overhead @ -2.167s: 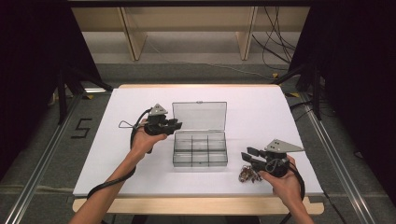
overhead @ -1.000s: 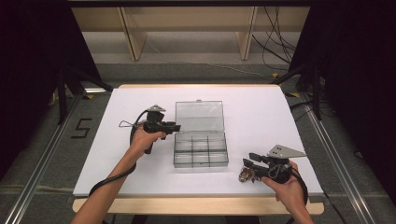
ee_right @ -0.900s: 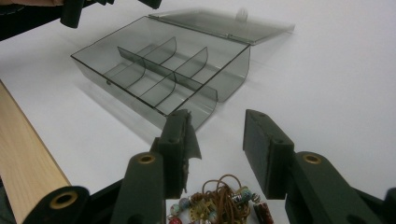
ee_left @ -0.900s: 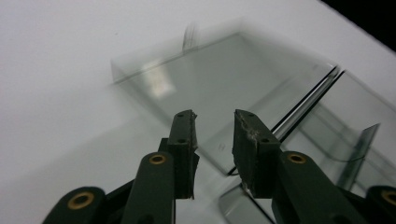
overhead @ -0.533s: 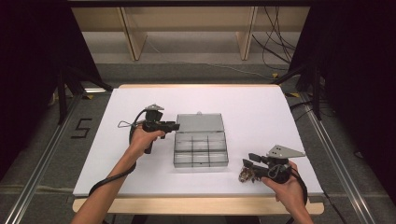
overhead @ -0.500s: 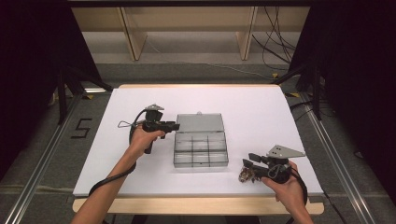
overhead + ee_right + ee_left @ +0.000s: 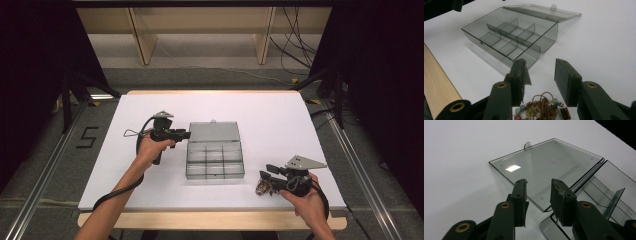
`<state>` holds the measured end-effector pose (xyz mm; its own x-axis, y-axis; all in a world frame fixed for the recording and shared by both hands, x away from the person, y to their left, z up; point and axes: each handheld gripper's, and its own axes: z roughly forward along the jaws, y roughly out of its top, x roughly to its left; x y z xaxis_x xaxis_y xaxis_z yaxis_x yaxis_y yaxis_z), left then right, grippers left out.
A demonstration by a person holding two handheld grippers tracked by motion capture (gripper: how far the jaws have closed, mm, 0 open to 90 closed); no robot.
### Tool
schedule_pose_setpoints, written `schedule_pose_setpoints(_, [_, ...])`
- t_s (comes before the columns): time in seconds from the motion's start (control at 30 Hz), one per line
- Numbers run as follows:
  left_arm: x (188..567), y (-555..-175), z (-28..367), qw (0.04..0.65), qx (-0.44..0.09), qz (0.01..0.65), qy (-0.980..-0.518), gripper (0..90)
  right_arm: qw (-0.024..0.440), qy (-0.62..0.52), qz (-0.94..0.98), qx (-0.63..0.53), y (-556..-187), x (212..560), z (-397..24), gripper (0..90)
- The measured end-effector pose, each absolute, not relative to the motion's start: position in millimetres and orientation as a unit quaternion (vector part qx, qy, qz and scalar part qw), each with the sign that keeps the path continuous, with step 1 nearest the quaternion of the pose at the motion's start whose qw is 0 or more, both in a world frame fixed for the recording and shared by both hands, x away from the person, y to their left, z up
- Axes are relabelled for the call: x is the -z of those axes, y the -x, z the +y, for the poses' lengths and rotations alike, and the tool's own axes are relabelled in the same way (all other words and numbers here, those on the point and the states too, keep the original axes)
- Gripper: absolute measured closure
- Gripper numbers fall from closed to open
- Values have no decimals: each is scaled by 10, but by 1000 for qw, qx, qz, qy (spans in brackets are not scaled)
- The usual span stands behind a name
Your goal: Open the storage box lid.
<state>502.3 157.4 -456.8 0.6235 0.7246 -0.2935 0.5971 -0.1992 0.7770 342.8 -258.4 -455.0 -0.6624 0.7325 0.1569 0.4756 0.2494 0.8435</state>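
Observation:
A clear plastic compartment box [image 7: 215, 174] sits mid-table with its lid [image 7: 214, 131] swung back and lying flat behind it. My left gripper [image 7: 186, 133] hovers at the lid's left front corner. Its jaws have just been opening, and in the left gripper view the left gripper [image 7: 537, 186] has a gap with nothing in it above the lid [image 7: 549, 160]. My right gripper [image 7: 263, 171] stands open at the front right, over a bundle of beads on brown cord [image 7: 262, 188]. In the right gripper view the beads [image 7: 541, 110] lie low between the right gripper [image 7: 539, 63] jaws, untouched, with the box [image 7: 546, 37] beyond.
The white tabletop [image 7: 300, 125] has a wooden front edge [image 7: 200, 219] close to the right hand. The box's compartments [image 7: 506, 41] hold nothing. Dark curtains flank the table, and wooden shelving stands behind it.
The lid, standing up one second ago, has dropped back flat onto the table. The left gripper's jaws have parted from it. The right gripper has stayed put.

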Motion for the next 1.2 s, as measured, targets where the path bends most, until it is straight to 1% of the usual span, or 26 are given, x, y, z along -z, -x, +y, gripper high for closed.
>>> schedule_pose_setpoints(0.27, [4519,-4948,1610,465,-70,423,-774,614,140,-384,781,-473,-3447,4576,-2577,596])
schedule_pose_setpoints(0.4, [4507,-4907,1614,466,-71,425,-773,578,146,-385,781,-470,-3444,4568,-2588,573])
schedule_pose_setpoints(0.5, [4497,-4879,1631,466,-67,428,-771,550,143,-385,780,-471,-3442,4566,-2589,568])
schedule_pose_setpoints(0.53, [4494,-4863,1637,466,-68,429,-771,550,134,-394,778,-470,-3431,4564,-2580,562])
schedule_pose_setpoints(0.67, [4481,-4782,1660,459,-71,427,-776,500,133,-396,781,-463,-3440,4565,-2594,521])
schedule_pose_setpoints(0.73, [4477,-4765,1660,459,-70,427,-776,496,130,-399,781,-463,-3436,4564,-2593,516])
schedule_pose_setpoints(0.77, [4464,-4719,1666,457,-69,421,-780,490,121,-409,776,-464,-3424,4564,-2579,501])
schedule_pose_setpoints(0.8, [4464,-4719,1666,457,-69,421,-780,487,121,-409,776,-464,-3424,4564,-2579,501])
schedule_pose_setpoints(0.83, [4454,-4684,1664,459,-73,419,-780,480,129,-401,780,-464,-3442,4567,-2591,463])
schedule_pose_setpoints(0.87, [4445,-4660,1665,458,-74,417,-782,471,127,-402,780,-462,-3441,4566,-2591,452])
schedule_pose_setpoints(0.93, [4441,-4639,1664,458,-76,418,-781,453,126,-409,773,-467,-3434,4575,-2578,445])
schedule_pose_setpoints(0.97, [4433,-4599,1663,458,-73,418,-781,442,114,-420,770,-466,-3422,4576,-2574,434])
schedule_pose_setpoints(1.0, [4433,-4599,1663,458,-73,418,-781,438,114,-420,770,-466,-3422,4576,-2574,434])
schedule_pose_setpoints(1.03, [4430,-4549,1654,459,-71,414,-782,429,135,-406,780,-457,-3437,4574,-2611,424])
schedule_pose_setpoints(1.07, [4430,-4549,1654,459,-71,414,-782,422,135,-406,780,-457,-3437,4574,-2611,424])
schedule_pose_setpoints(1.1, [4423,-4480,1648,457,-71,409,-787,414,114,-424,776,-453,-3407,4571,-2602,417])
schedule_pose_setpoints(1.13, [4423,-4480,1648,457,-71,409,-787,406,114,-424,776,-453,-3407,4571,-2602,417])
schedule_pose_setpoints(1.17, [4417,-4439,1644,458,-70,405,-788,401,132,-414,776,-457,-3426,4594,-2618,409])
schedule_pose_setpoints(1.2, [4417,-4439,1644,458,-70,405,-788,397,132,-414,776,-457,-3426,4594,-2618,409])
